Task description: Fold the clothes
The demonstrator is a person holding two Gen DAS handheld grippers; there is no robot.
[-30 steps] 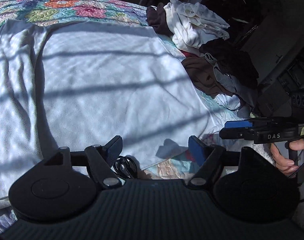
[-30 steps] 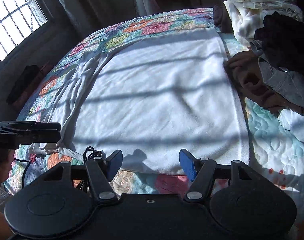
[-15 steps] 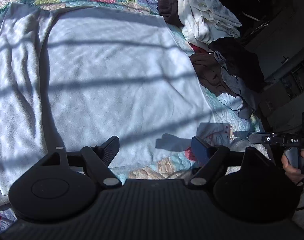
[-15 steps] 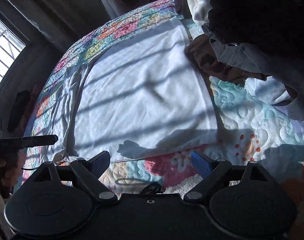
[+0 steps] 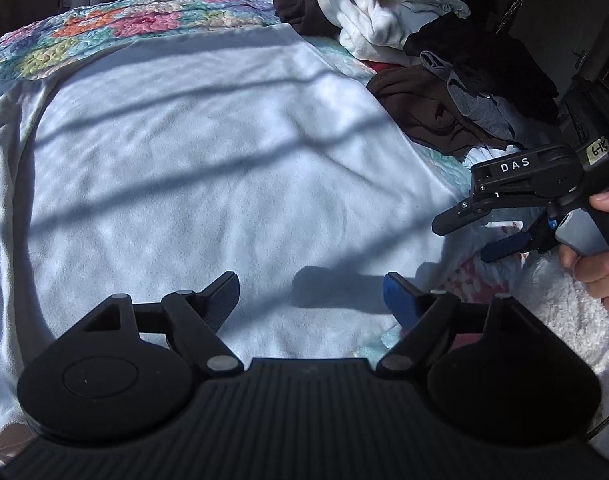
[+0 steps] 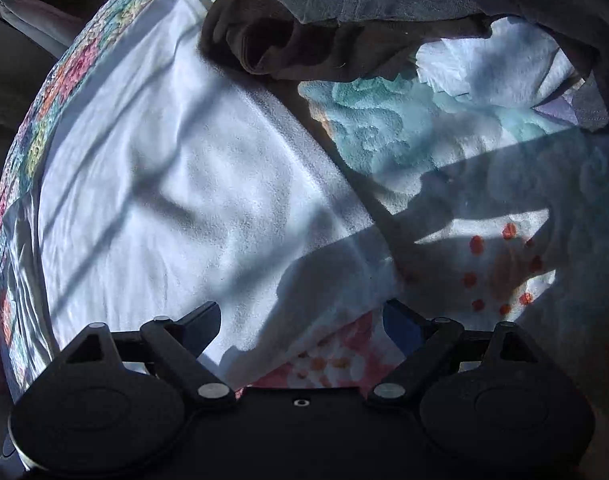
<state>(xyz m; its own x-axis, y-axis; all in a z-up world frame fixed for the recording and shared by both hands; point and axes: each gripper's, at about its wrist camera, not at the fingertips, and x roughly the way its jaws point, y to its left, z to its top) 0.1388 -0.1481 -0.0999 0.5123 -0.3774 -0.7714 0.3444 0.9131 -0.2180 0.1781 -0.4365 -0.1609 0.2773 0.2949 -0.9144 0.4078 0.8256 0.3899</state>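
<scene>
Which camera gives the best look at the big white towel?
The left wrist view: the white towel shows nearly whole there, spread flat on the quilt. The right wrist view is closer and tilted, showing mainly its near corner and right edge.

cloth: white towel (image 5: 224,160) (image 6: 164,200), soft nap
pose: spread flat on floral quilt (image 5: 144,24), left edge rumpled
pile: unfolded clothes (image 5: 444,60) beside its right edge

White capitals "DAS" stand on the black upper body of the right gripper (image 5: 464,236). A yellowish sticker at its rear carries handwriting that reads roughly "6-15".
</scene>
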